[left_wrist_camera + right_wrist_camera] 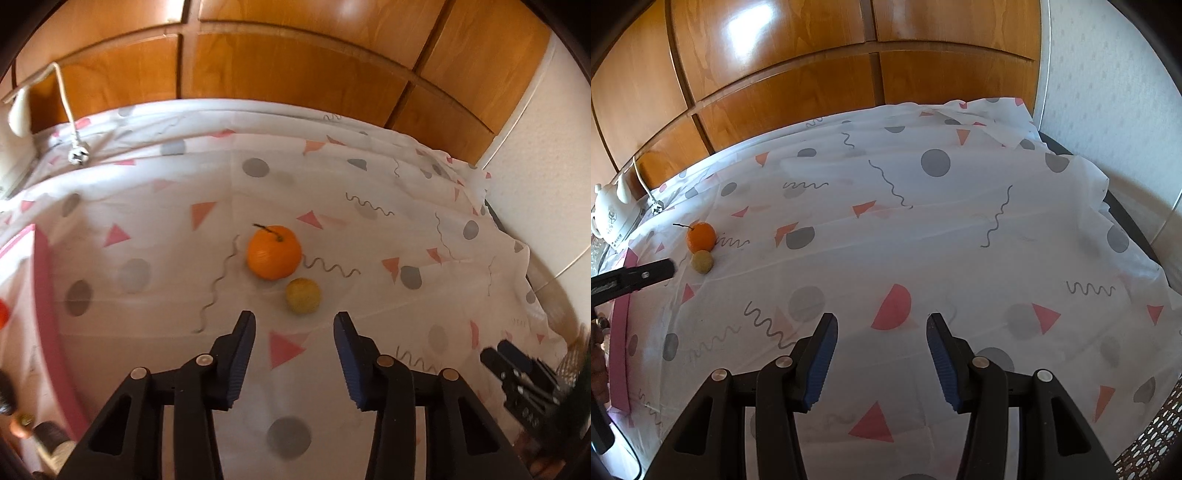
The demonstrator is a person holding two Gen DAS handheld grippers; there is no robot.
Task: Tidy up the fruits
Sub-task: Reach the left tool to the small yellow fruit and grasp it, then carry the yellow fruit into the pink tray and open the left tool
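Observation:
An orange (273, 252) with a thin dark stem lies on the patterned tablecloth, and a small yellow-green fruit (303, 296) sits touching it on the near right. My left gripper (294, 322) hovers just short of the small fruit, open, with nothing between its blue pads. In the right wrist view the same orange (700, 236) and small fruit (701, 261) lie at the far left, with the left gripper's fingers (657, 271) reaching in beside them. My right gripper (882, 323) is open over bare cloth, holding nothing.
A pink tray rim (48, 295) runs along the left with a red object (3, 313) at its edge. A white kettle (611, 214) stands at the back left. Wooden cabinet doors (295, 66) back the table. A woven basket (1152, 435) sits at the lower right.

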